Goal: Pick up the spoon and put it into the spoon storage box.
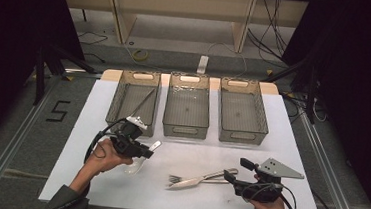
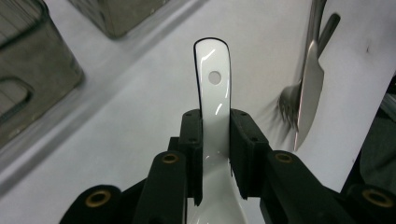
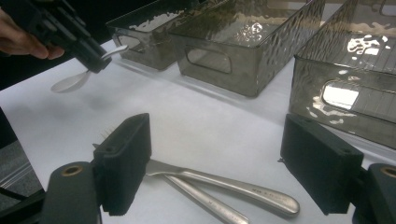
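A white spoon [image 2: 214, 116] is clamped by its handle in the left claw [image 2: 215, 140], lifted above the table [image 1: 117, 179] at seven o'clock of the left bin [image 1: 133, 103]; the right claw [image 3: 229, 168] is held apart over a knife [image 3: 224, 184] and fork [image 1: 177, 178]

The only thing I can read from here is a dark number 5 [image 1: 58, 110], marked on the grey floor [image 1: 16, 121] just left of the desk [image 1: 281, 142]. There seems to be a small stamp on the handle of the knife [image 3: 261, 193] lying near the right claw, but it is too tiny to make out.
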`<state>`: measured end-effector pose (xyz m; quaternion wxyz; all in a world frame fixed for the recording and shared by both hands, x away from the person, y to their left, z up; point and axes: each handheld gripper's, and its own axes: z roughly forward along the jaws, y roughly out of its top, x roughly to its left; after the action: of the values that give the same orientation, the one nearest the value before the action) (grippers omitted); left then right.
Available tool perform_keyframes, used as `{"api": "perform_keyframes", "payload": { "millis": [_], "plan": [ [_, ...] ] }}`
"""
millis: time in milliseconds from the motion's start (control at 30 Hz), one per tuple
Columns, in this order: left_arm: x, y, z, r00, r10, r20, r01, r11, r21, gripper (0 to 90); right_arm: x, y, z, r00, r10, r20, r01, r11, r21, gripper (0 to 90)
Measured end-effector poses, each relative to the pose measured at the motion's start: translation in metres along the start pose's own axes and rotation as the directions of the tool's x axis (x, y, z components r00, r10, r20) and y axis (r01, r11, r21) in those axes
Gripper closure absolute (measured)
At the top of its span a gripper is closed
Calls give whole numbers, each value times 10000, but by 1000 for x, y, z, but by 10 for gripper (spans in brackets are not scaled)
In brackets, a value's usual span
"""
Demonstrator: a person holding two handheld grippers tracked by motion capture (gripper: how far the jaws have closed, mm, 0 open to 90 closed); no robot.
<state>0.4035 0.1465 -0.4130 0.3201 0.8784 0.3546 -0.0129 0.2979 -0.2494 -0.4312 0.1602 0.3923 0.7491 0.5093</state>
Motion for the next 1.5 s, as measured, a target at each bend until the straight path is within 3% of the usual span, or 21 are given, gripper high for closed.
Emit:
{"api": "perform_keyframes", "payload": {
  "millis": [267, 400, 633, 767, 1233, 1500],
  "plan": [
    [2, 33, -5, 9997, 239, -69, -242, 9982, -543, 754, -1, 0, 0, 10000, 44, -2, -44, 10000, -1, 254],
    [9, 47, -11, 9999, 12, -103, -24, 9936, -1127, 755, 0, -1, 0, 10000, 1, -11, -1, 10000, -14, 255],
    [17, 71, -17, 9993, -215, -306, 159, 9850, -1716, 755, 0, -1, 0, 10000, 33, -53, -33, 10000, -4, 254],
    [23, 80, -10, 9981, -242, -567, 146, 9865, -1628, 755, 0, 0, 0, 10000, 9, -81, -9, 10000, -25, 254],
    [44, 108, -2, 9940, -694, -850, 524, 9808, -1879, 755, 0, -1, 0, 9999, 69, -88, -69, 10000, -17, 254],
    [46, 123, 4, 9921, -823, -943, 616, 9768, -2049, 755, 0, -1, 0, 9999, 25, -107, -26, 10000, -37, 254]
  ]
}}
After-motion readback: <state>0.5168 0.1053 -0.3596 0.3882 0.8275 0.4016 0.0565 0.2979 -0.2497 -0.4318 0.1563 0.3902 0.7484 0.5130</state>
